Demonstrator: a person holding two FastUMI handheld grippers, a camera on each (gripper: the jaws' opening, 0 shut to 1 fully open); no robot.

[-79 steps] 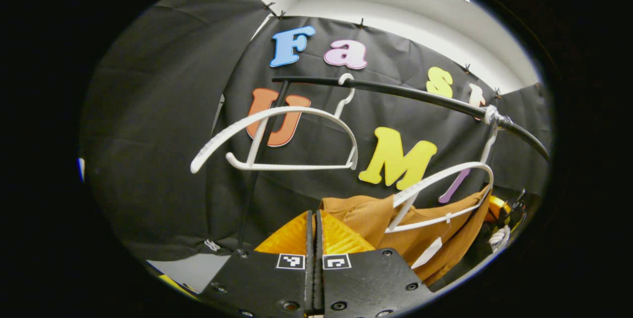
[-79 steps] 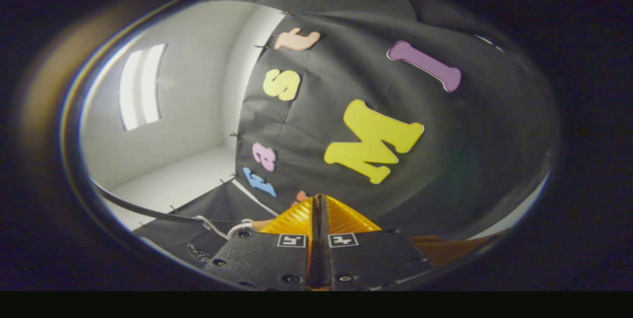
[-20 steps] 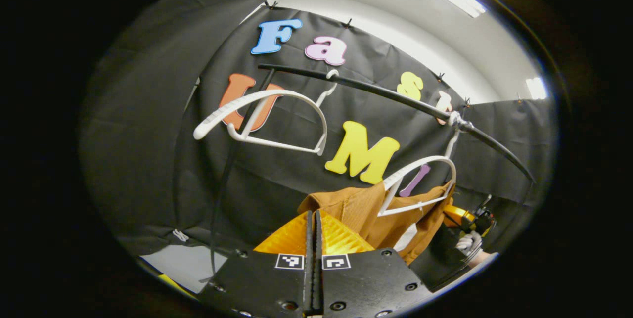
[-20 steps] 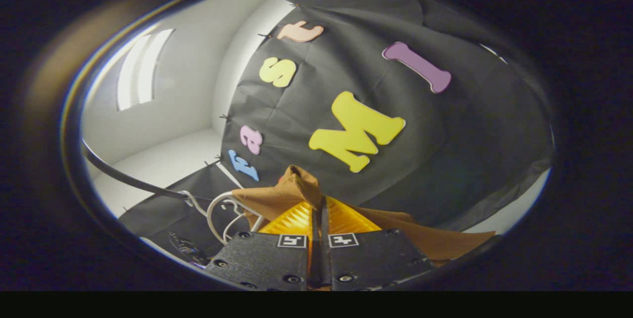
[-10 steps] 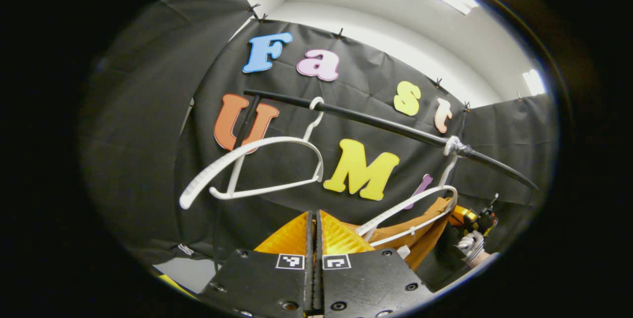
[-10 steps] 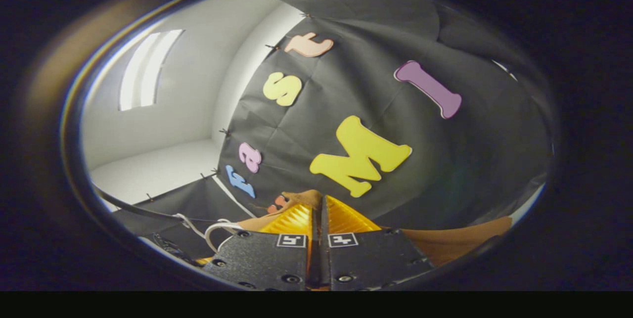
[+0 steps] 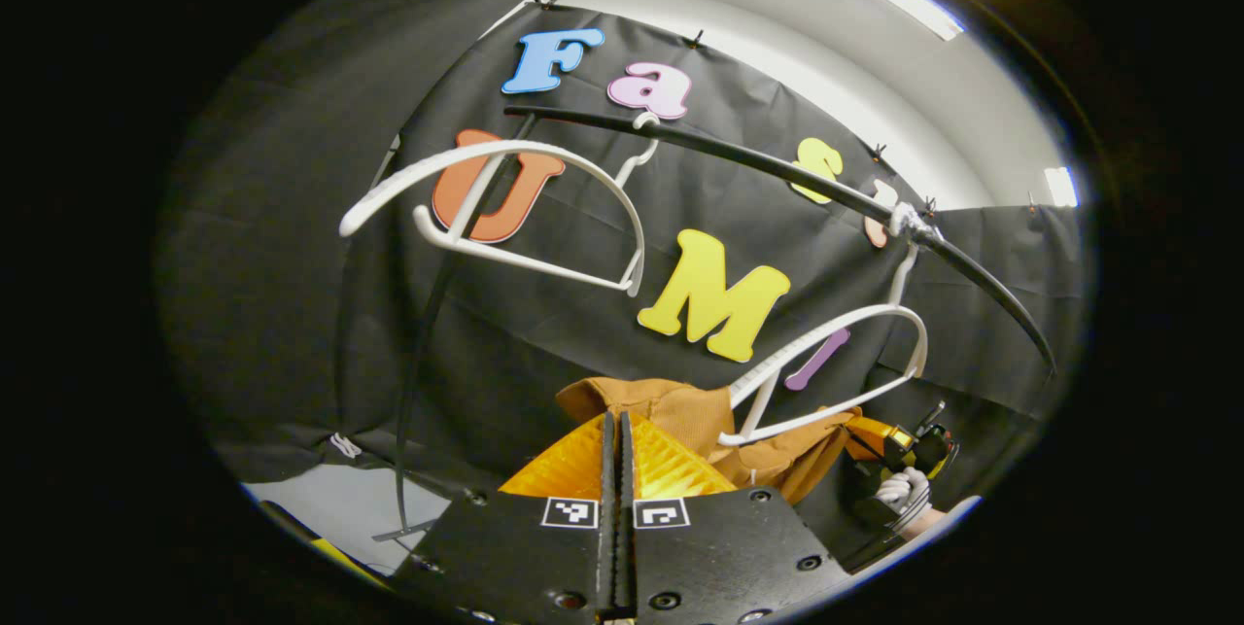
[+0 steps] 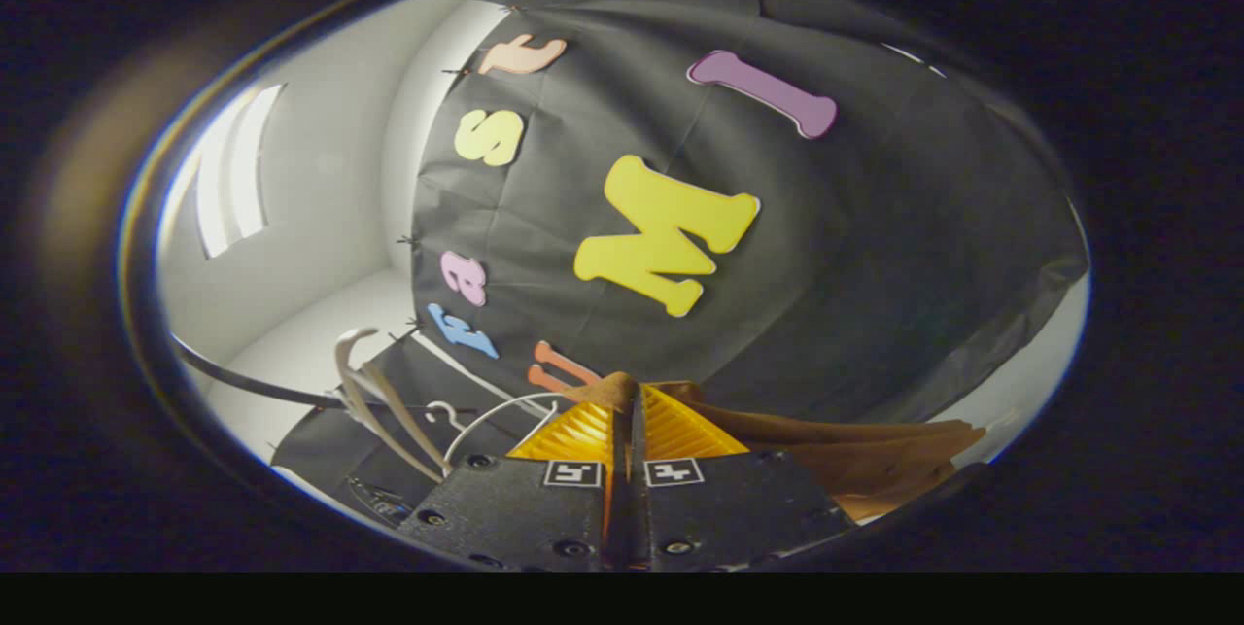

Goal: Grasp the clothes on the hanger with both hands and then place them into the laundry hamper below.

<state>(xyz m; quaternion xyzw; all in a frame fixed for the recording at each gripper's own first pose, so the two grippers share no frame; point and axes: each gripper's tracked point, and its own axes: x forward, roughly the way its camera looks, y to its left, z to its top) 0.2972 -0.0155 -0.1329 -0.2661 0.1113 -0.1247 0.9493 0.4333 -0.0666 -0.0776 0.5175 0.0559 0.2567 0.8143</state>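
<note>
In the left gripper view, a bare white plastic hanger (image 7: 505,207) hangs at the left from the black metal rail (image 7: 777,180), its hook over the bar. Further right a second white plastic hanger (image 7: 836,367) hangs from the same rail, tilted, with the brown fabric garment (image 7: 680,411) bunched under its lower bar and mostly off it. My left gripper (image 7: 616,455) sits at the bottom centre with its two fingers pressed together, only a thin seam between them; the garment's cloth rises just behind the tips, but I cannot tell whether any of it is pinched there. At the far right of that view I see my gloved right hand (image 7: 899,489) holding the other gripper beside the garment's right edge.

In the right gripper view, the white hangers (image 8: 408,416) and the rail show at lower left. My right gripper (image 8: 632,431) has its fingers closed tight, with a fold of the brown garment (image 8: 855,455) coming up at the tips and spreading away to the right. No hamper is among what I can see.
</note>
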